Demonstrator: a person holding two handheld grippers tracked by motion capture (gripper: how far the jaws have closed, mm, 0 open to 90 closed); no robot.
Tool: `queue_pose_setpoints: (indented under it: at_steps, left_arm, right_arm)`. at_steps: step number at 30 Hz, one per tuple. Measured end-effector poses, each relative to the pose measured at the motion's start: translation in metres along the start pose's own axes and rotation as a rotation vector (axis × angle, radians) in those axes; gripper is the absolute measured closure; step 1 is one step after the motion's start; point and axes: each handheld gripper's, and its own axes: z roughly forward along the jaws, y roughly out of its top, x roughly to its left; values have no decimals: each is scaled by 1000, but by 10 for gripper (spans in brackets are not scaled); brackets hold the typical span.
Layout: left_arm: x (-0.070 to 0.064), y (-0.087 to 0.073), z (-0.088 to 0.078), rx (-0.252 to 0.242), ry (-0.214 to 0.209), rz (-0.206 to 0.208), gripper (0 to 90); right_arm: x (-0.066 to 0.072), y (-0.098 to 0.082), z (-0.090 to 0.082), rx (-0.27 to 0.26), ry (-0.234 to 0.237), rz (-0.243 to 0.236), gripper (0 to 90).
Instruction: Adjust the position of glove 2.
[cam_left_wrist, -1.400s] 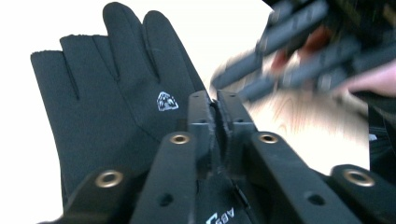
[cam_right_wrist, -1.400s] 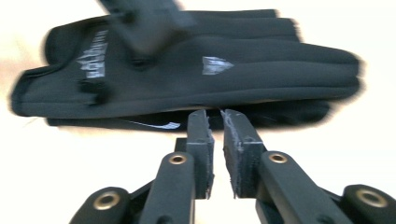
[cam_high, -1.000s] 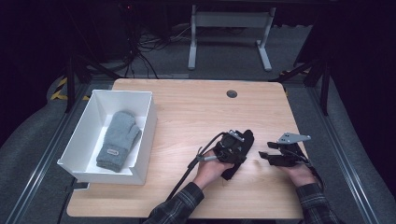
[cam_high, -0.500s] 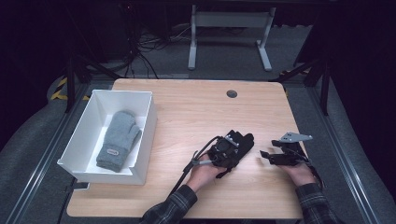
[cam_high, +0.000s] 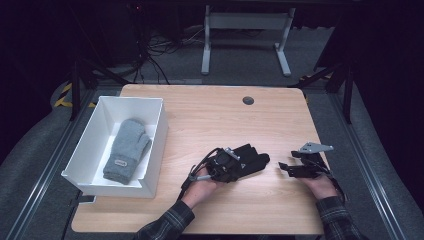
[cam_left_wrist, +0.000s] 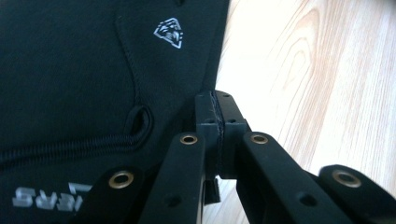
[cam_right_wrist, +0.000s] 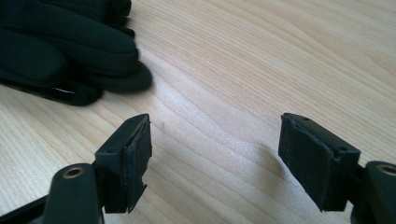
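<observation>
One black glove (cam_high: 247, 161), well right of the white bin (cam_high: 155, 150), was pinched by the left gripper (cam_high: 235, 167); the right gripper (cam_high: 285, 167), just opening, was empty; carrying binward seemed due next.

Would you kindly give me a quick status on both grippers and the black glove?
Left gripper shut on black glove. Right gripper open, just widened, nothing between. Table path to white bin unobstructed.

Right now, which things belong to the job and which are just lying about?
In the job:
black glove, pinched at its edge by the left gripper
right gripper, open
white bin
grey mitten in the bin

Lying about:
table's grommet
floor cables
</observation>
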Motion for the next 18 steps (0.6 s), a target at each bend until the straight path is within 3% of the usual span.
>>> queue_pose_setpoints:
  at_steps: [6,10,13,16,18]
  left_arm:
    - [-2,-7,-12,-12,1,20,900]
    - [-4,-9,-24,-35,1,73,893]
    - [-5,-9,-30,-53,9,102,775]
    - [-6,-6,-35,-45,43,151,650]
    - [-3,-5,-38,-68,46,160,574]
  right_arm:
    - [0,-2,2,6,4,-1,258]
    - [1,-5,3,-10,7,3,231]
    - [1,-5,3,-5,10,-1,213]
    - [1,-5,3,-2,10,-5,205]
    - [1,-4,3,-2,10,-5,202]
